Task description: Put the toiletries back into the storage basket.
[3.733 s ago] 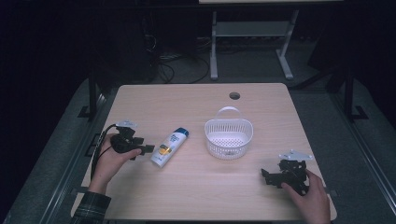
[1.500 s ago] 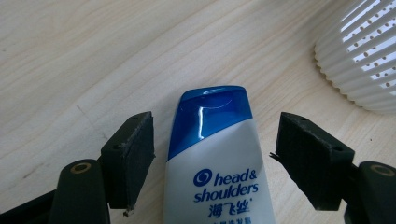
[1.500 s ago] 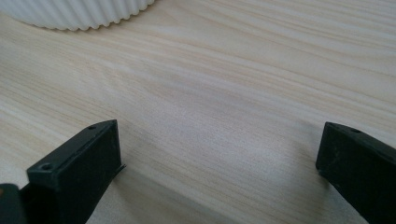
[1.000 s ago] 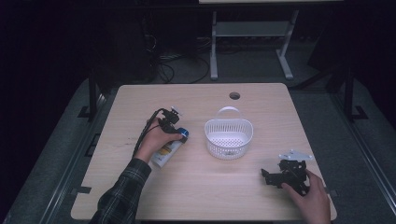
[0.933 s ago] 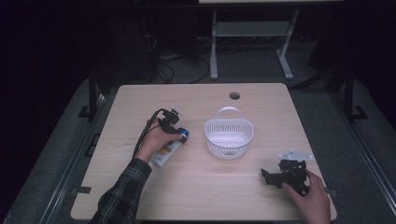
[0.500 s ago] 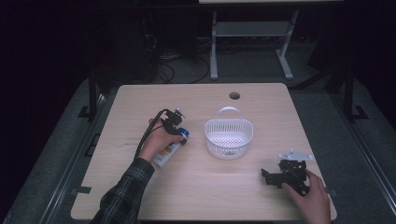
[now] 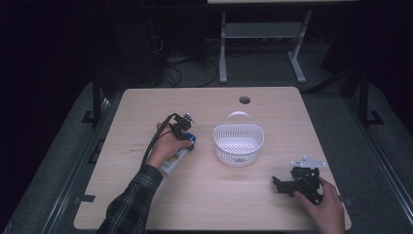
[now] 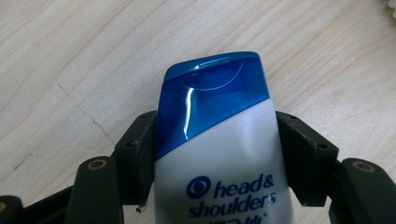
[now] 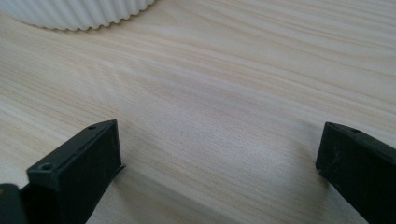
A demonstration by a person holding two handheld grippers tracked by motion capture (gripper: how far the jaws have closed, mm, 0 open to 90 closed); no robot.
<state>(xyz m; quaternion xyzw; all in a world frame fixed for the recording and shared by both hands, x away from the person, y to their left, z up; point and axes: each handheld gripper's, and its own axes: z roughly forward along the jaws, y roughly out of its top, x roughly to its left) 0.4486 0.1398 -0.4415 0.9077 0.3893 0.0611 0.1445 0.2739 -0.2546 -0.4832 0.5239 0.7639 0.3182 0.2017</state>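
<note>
Right now my left gripper (image 7: 187,138) sits over the blue-capped end of the white plastic shampoo bottle with the slanted blue cap (image 7: 176,155), which lies flat on the pale wooden table (image 7: 204,204), left of the middle. In the left gripper view the bottle (image 8: 219,154) fills the gap between my two black jaws: the left jaw presses against its side where blue cap meets white body, and the right jaw lies against the white shoulder on the other side, so the jaws stand closed onto the bottle with no gap visible on either side. The cap points away from me, toward the far side of the table, and the blue lettering on the body reads upright in that view. The bottle's underside looks to be on the wood, though I cannot tell for certain that it is not raised a little. Just to the right of the bottle, apart from it, stands the round white ribbed plastic basket with a loop handle (image 7: 238,144), near the centre of the table. My right gripper (image 7: 280,184) rests at the near right corner, well apart from both, with my hand behind it. In the right gripper view its jaws stand wide apart with bare wood between them, and the basket's ribbed wall (image 9: 84,13) shows at the far left.
</note>
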